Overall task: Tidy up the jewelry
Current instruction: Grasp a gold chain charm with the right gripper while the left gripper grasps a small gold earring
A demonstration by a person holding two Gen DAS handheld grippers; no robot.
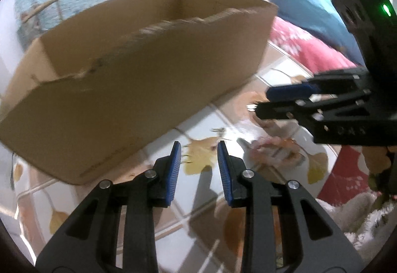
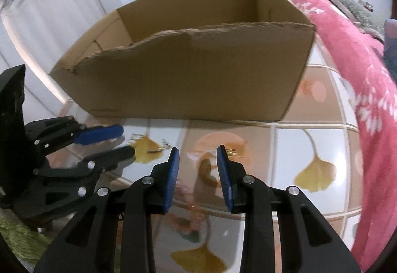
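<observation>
Nearest each camera, the left claw (image 1: 198, 146) and right claw (image 2: 198, 150) both tilt down over the leaf-patterned desk (image 2: 310, 144), each with its blue pads spread apart and nothing between them. Small metallic jewelry (image 1: 218, 129) lies loose on the desk just ahead of the left claw, too blurred for its long axis or heading to be read. Beyond, the open cardboard box (image 2: 188, 79) stands lengthwise across both views, its near rim torn.

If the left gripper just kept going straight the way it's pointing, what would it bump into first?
Probably the tabletop: the left gripper tilts down at the glossy surface with the yellow leaf print, just short of the cardboard box. Nothing sits between its fingers; depth is hard to judge.
</observation>
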